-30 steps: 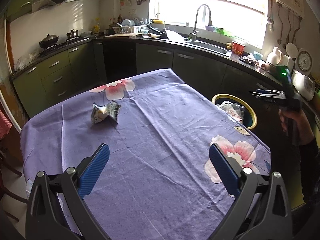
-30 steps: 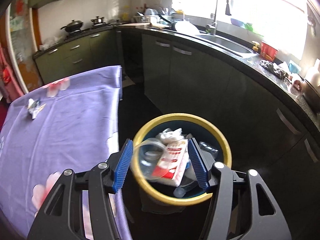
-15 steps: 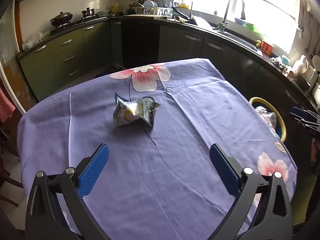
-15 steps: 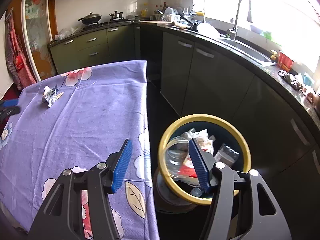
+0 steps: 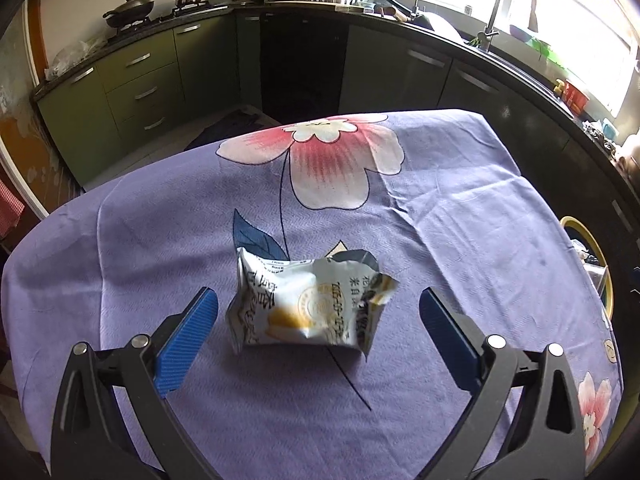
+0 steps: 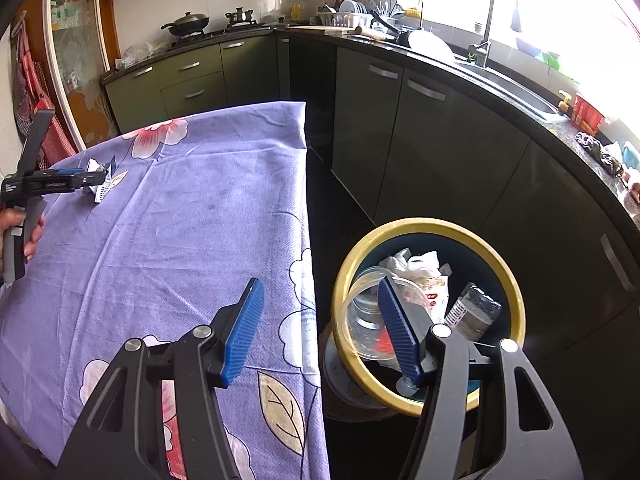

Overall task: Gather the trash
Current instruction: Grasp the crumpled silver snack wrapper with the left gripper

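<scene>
The left gripper [image 5: 318,322] has its jaws spread wide, with a crumpled wrapper [image 5: 308,306] lying on the purple cloth [image 5: 460,240] between them, untouched by either pad; its print is Chinese, too creased to read. The right gripper [image 6: 320,326] is open and empty, its right jaw over the bin [image 6: 516,288], its left over the cloth.
</scene>
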The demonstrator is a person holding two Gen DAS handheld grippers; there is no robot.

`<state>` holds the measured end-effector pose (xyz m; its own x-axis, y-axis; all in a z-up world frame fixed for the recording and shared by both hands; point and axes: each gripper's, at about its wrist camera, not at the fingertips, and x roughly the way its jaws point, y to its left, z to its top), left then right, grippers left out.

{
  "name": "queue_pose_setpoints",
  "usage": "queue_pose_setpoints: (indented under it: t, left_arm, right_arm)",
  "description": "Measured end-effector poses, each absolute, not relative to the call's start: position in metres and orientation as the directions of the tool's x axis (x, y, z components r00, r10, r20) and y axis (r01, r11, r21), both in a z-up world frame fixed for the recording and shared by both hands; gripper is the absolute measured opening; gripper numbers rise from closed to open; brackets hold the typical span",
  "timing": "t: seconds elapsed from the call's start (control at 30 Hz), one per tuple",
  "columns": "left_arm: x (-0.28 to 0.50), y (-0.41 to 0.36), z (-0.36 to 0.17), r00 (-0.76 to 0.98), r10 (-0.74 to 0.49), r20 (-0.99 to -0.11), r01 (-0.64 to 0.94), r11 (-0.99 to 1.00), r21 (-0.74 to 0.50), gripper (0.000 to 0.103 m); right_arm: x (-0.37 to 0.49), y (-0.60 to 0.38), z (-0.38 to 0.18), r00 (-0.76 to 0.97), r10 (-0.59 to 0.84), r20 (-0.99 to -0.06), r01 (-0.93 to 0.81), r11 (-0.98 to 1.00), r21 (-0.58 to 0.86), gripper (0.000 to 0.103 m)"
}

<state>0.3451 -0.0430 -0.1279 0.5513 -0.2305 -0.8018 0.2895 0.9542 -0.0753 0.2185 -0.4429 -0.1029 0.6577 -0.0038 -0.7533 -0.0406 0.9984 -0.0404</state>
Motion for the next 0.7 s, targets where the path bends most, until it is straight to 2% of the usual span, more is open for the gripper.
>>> queue_pose_setpoints:
  t: [0.17, 0.23, 0.3, 0.43, 0.7]
  left_arm:
    - [0.352, -0.044, -0.132, 0.554, -0.219, -0.803, 0.289, 0.955, -0.062, 0.095]
    - [0.353, -0.044, -0.133, 0.548, -0.222, -0.807, 0.287, 0.955, -0.068, 0.083]
    - [0.353, -0.043, -0.132, 0.555, -0.223, -0.801, 0.284, 0.956, -0.069, 0.080]
    - [0.350, -0.041, -0.125, 0.572, -0.216, -0.791, 0.282, 0.958, -0.057, 0.061]
    - [0.327, -0.040, -0.109, 0.587, -0.224, -0.778, 0.312, 0.949, -0.038, 0.056]
  right_arm:
    - [0.225, -0.438, -0.109, 0.647, 0.008, -0.763, -0.053, 0.998, -0.034, 0.059]
    - [0.227, -0.436, -0.111, 0.645, 0.012, -0.764, -0.057, 0.998, -0.033, 0.059]
    - [0.228, -0.434, -0.111, 0.645, 0.015, -0.764, -0.061, 0.998, -0.031, 0.059]
    - [0.227, -0.431, -0.109, 0.647, 0.020, -0.762, -0.066, 0.997, -0.030, 0.059]
    - [0.216, -0.425, -0.097, 0.665, 0.025, -0.747, -0.074, 0.997, -0.032, 0.059]
